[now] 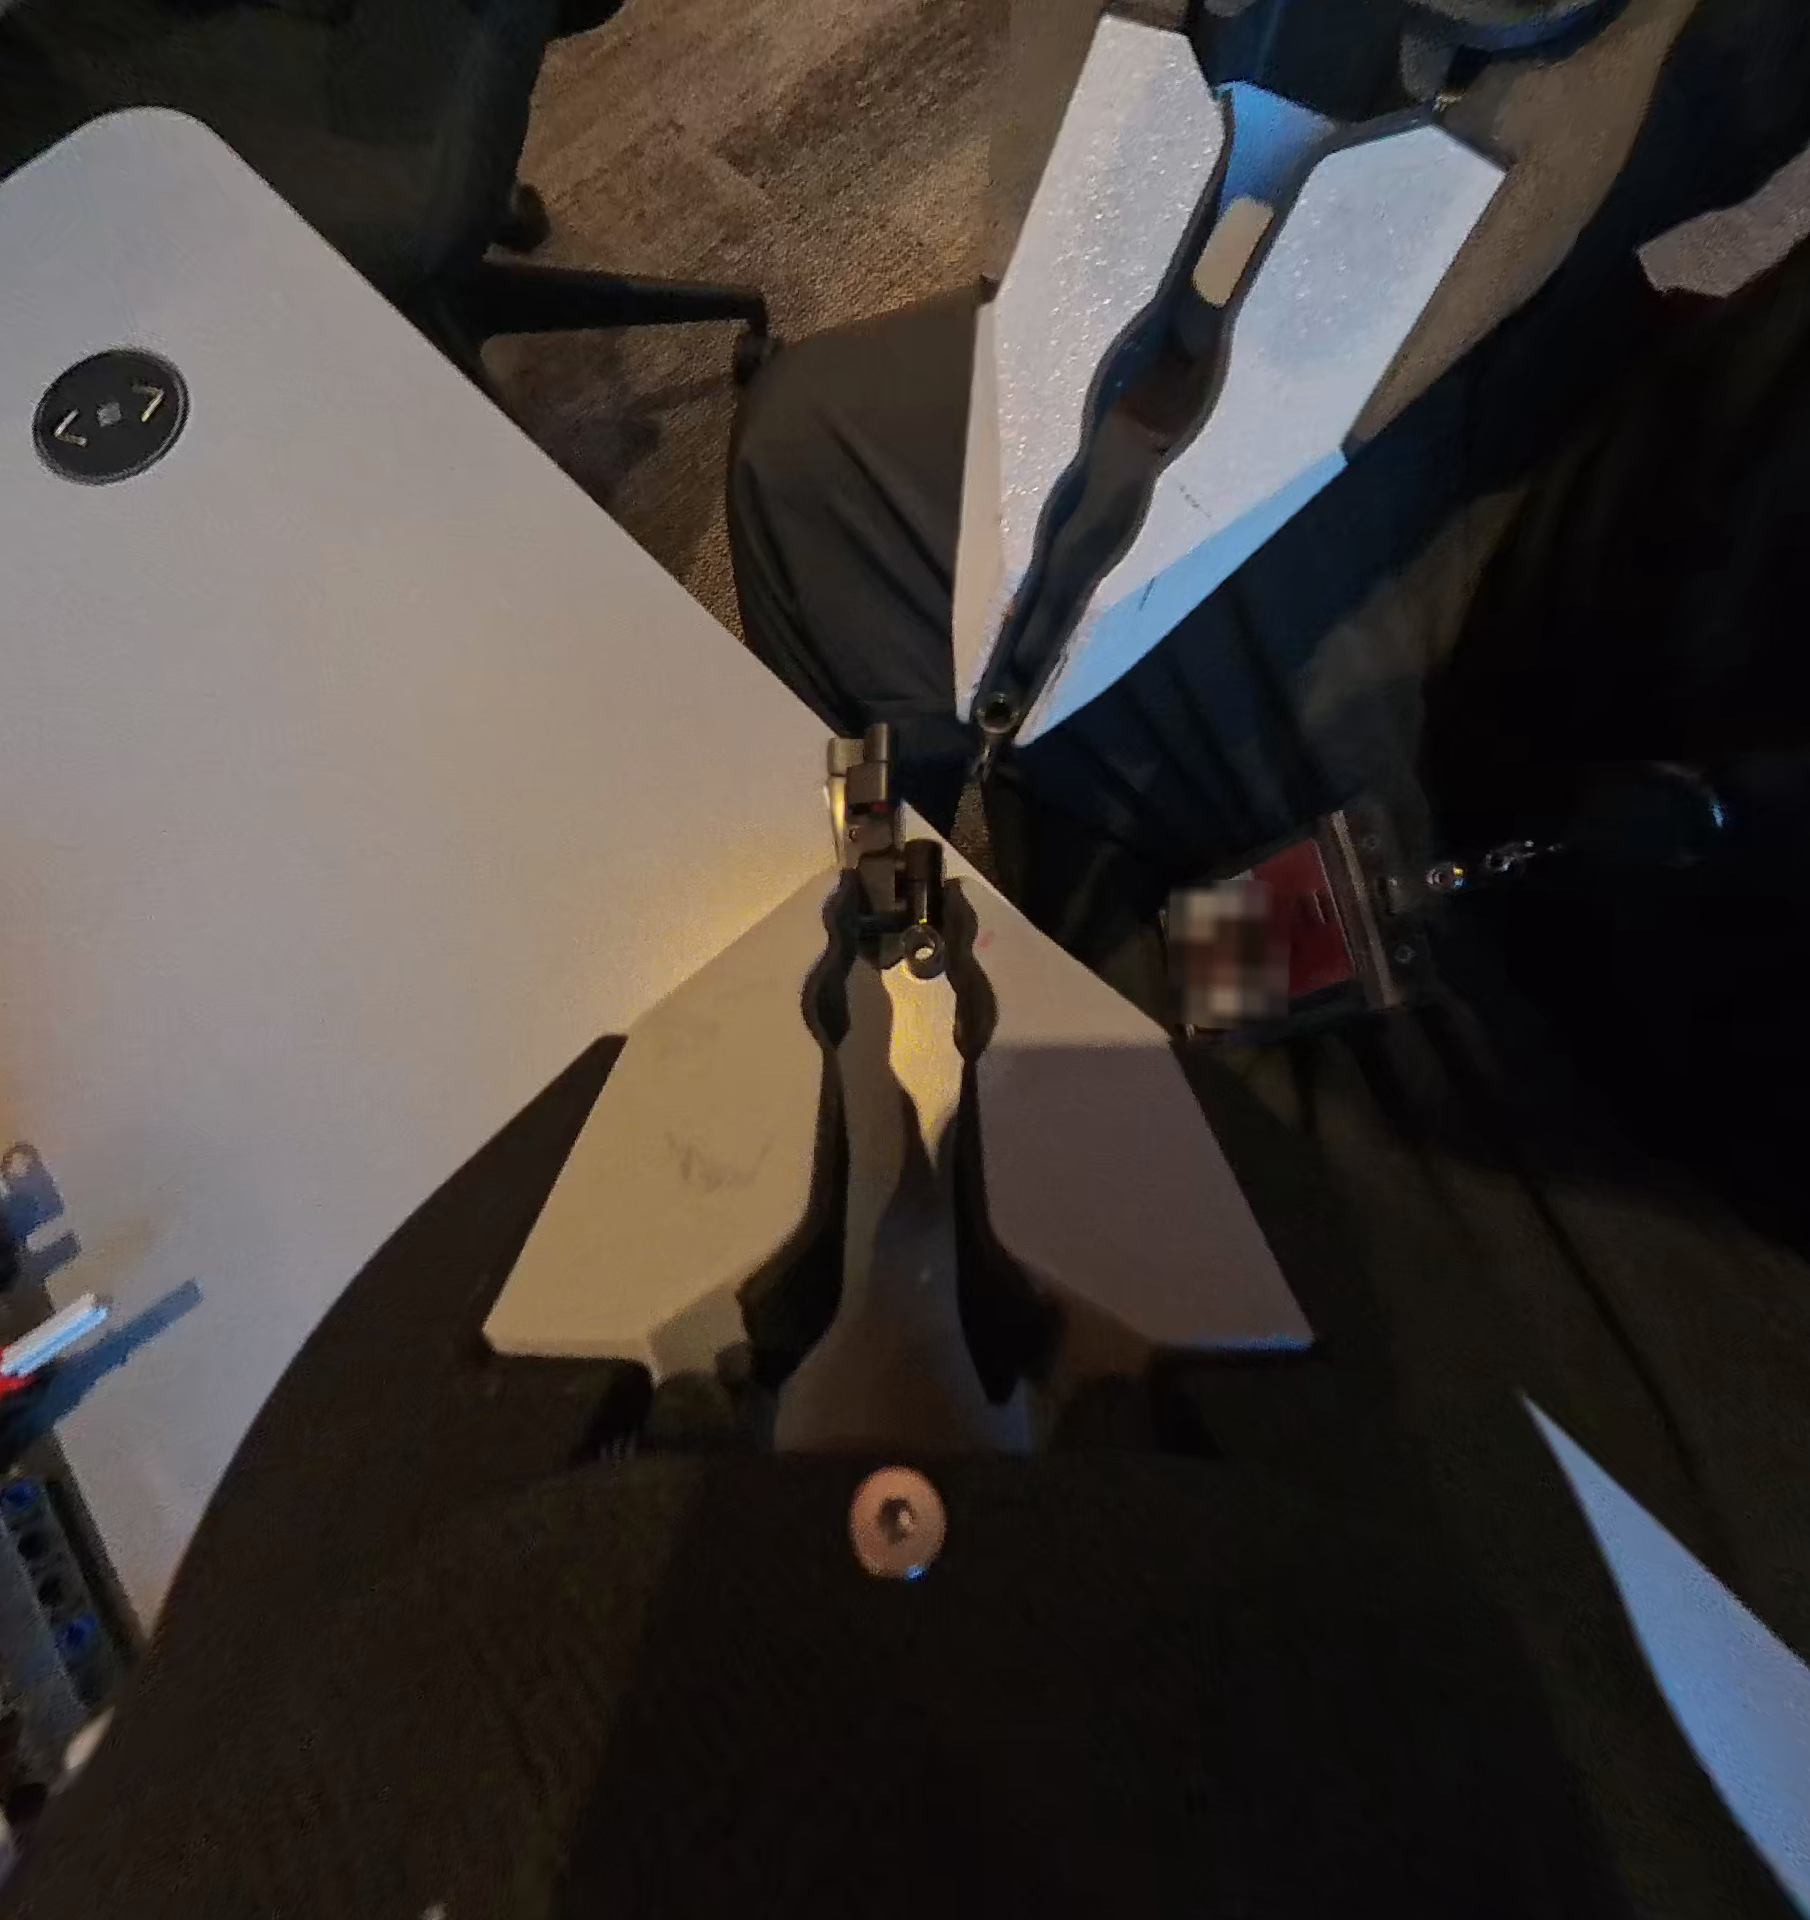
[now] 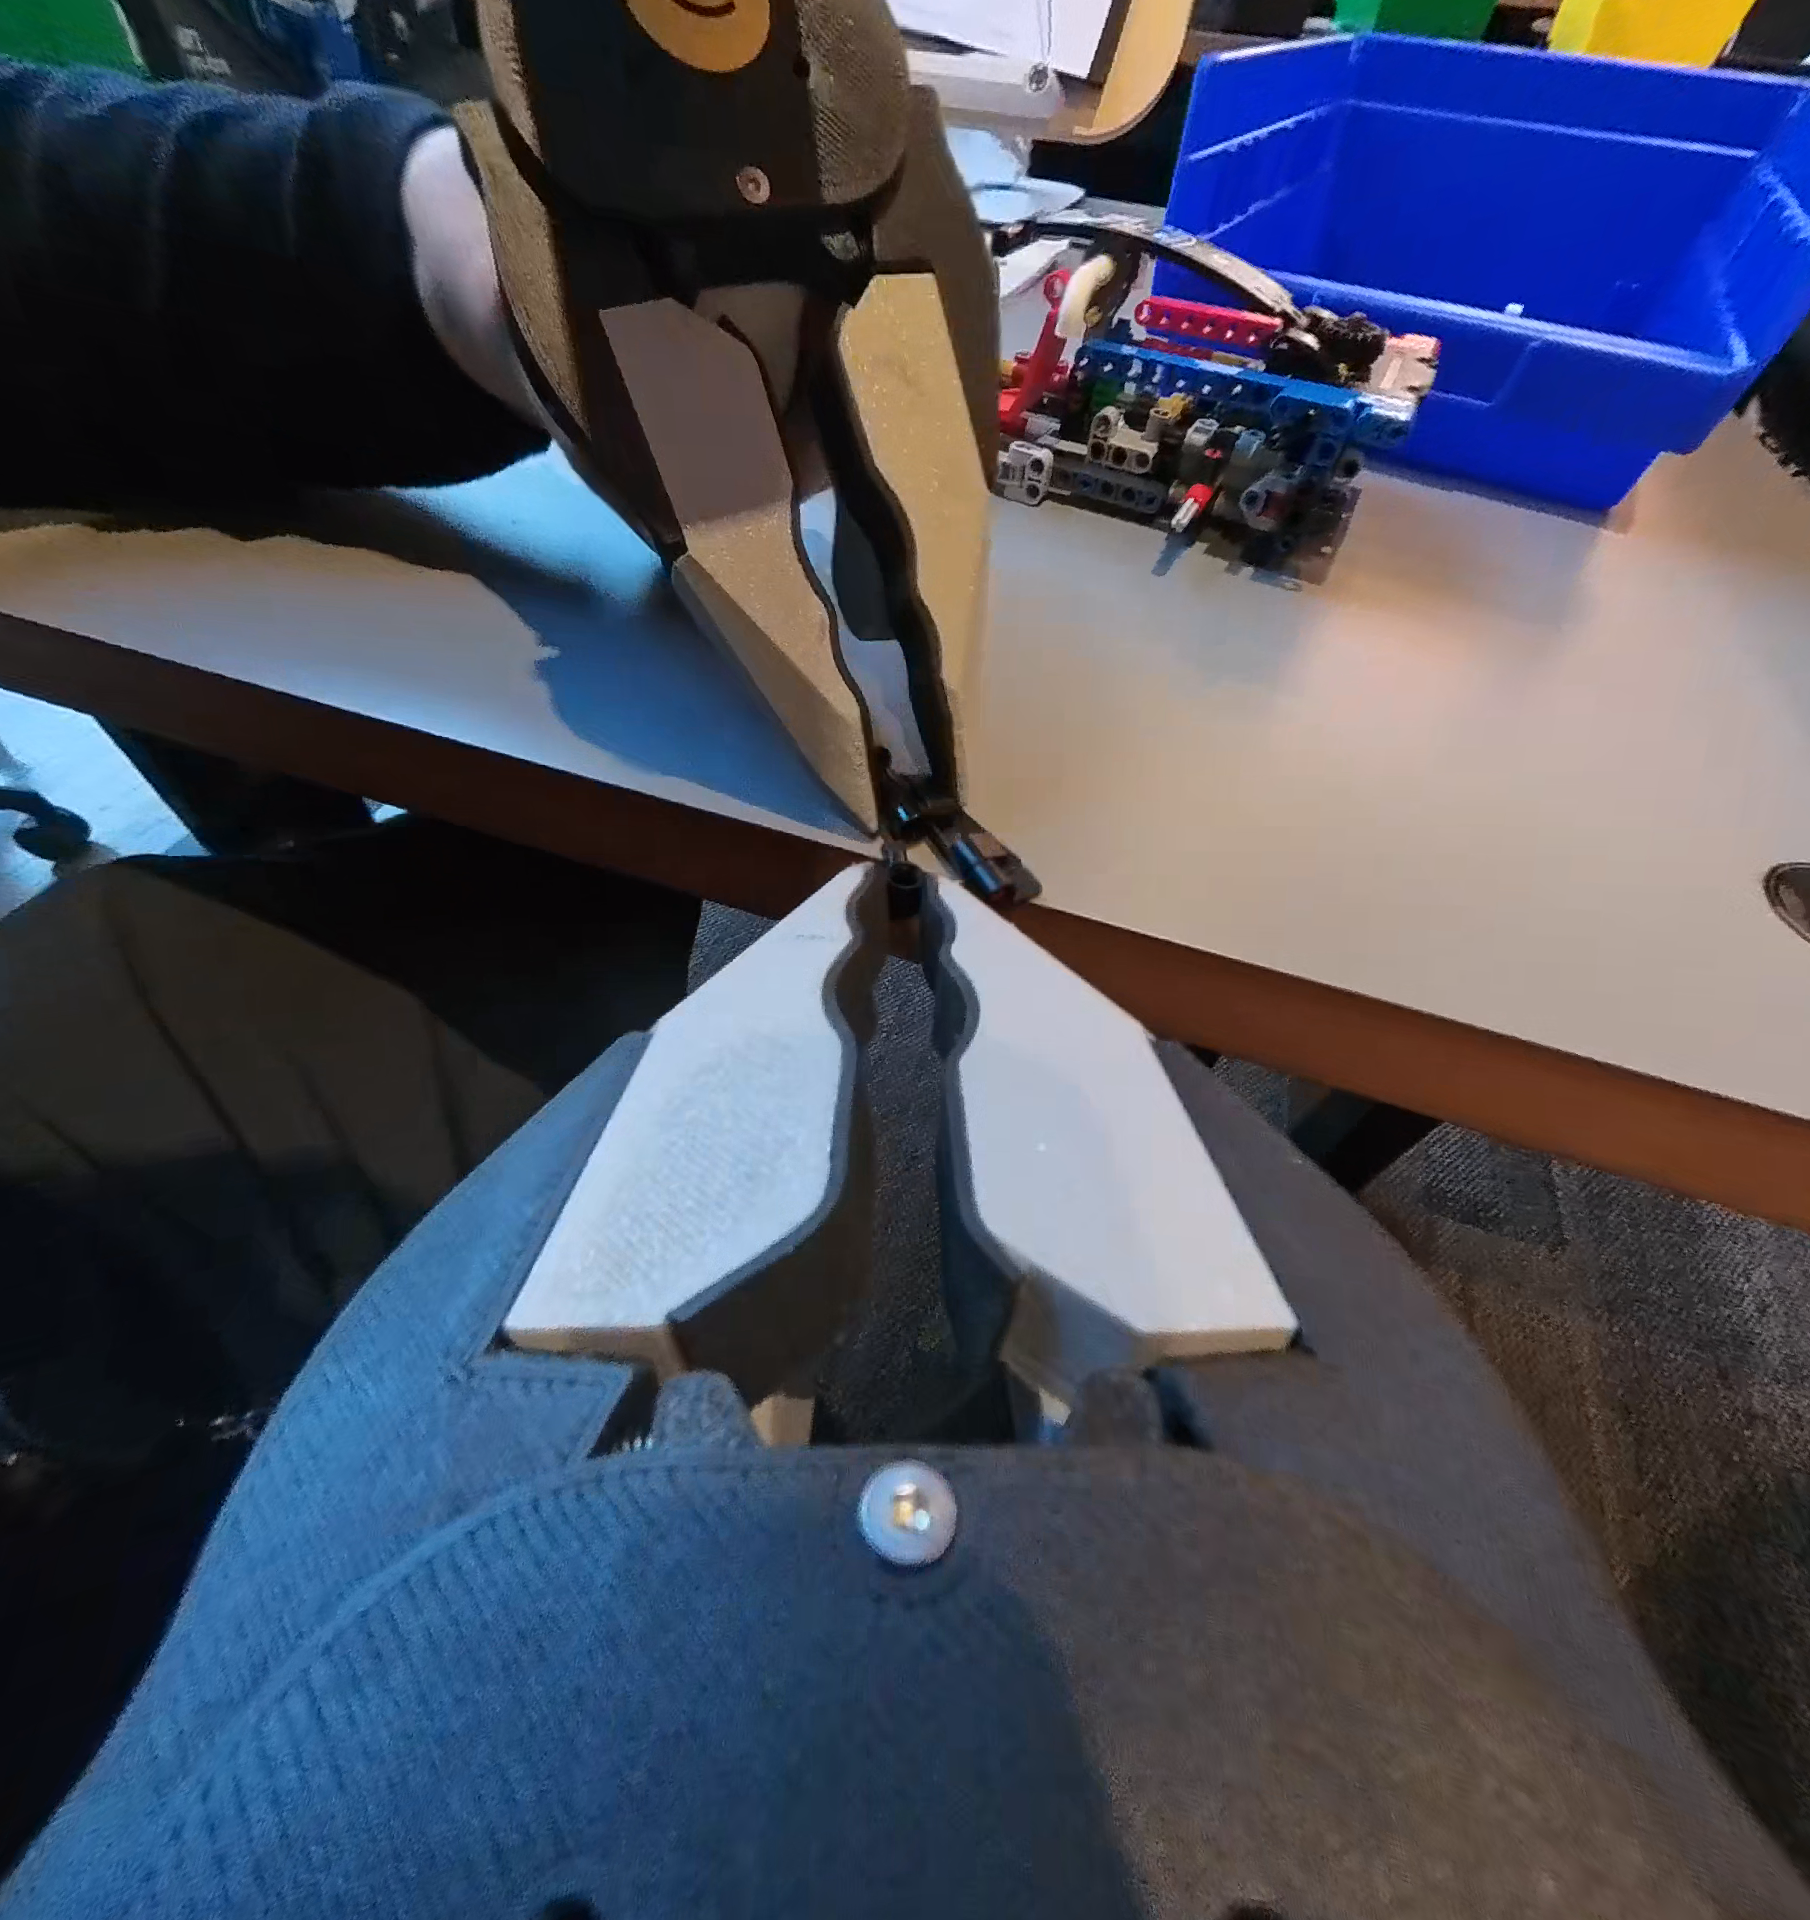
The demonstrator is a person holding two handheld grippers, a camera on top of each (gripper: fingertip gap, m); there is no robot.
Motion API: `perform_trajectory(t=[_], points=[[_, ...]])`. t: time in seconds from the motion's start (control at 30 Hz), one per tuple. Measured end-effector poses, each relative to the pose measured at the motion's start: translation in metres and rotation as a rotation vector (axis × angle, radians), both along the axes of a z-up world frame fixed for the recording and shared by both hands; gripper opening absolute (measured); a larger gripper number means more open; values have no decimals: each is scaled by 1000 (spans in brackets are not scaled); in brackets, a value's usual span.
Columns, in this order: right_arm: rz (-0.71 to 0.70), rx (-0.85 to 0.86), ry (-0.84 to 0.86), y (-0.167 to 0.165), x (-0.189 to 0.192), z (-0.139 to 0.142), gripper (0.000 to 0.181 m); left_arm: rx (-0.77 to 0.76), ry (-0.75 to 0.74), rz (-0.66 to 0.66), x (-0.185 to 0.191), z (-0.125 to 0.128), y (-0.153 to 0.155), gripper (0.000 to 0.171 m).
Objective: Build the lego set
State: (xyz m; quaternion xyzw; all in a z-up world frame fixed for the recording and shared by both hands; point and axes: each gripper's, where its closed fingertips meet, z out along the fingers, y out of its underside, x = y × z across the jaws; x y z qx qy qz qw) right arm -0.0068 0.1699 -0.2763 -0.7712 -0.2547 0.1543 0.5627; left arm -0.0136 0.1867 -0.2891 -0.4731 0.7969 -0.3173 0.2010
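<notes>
Left gripper (image 1: 896,935) and right gripper (image 2: 906,894) meet at table (image 2: 1400,727) edge, each clamped on small black piece (image 2: 974,854); lego model (image 2: 1213,426), blue bin (image 2: 1503,239) well apart behind.

Office or lab workspace. White surface (image 2: 1400,727) with brown edge, round black grommet (image 1: 109,416) set in top. Grey-brown carpet (image 1: 776,135) underfoot. Black chair base with castor (image 1: 610,291) on carpet beside surface. Blue storage bin (image 2: 1503,239) at far side of surface; green and yellow bins behind it. Part-built lego model (image 2: 1213,416) just in front of blue bin.
</notes>
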Motion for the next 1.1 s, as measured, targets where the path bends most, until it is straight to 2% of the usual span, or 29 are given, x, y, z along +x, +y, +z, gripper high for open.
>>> perform_trajectory(t=[0.27, 0.33, 0.4, 0.57, 0.73, 0.87, 1.1], points=[[-60, 181, -253, 4, -10, -2, 3, -27, -47, -189, -1, 0, -3, 12], [-89, 209, -268, 5, -10, -1, 3, -17, -54, -210, -2, 0, -3, 12], [-119, 190, -232, 4, -9, -4, 4, -19, -53, -218, -2, 0, -3, 12], [-211, 96, -14, 3, -6, -13, 3, -16, -56, -238, -2, 0, -5, 12], [-210, 131, -46, 5, -9, -9, 4, -29, -49, -244, -1, 0, -6, 12], [-219, 121, 4, 6, -9, -9, 4, -17, -57, -239, -1, 0, -5, 12], [-229, 21, 268, 7, -6, -8, 3, 6, -73, -228, 1, 0, -4, 12]])
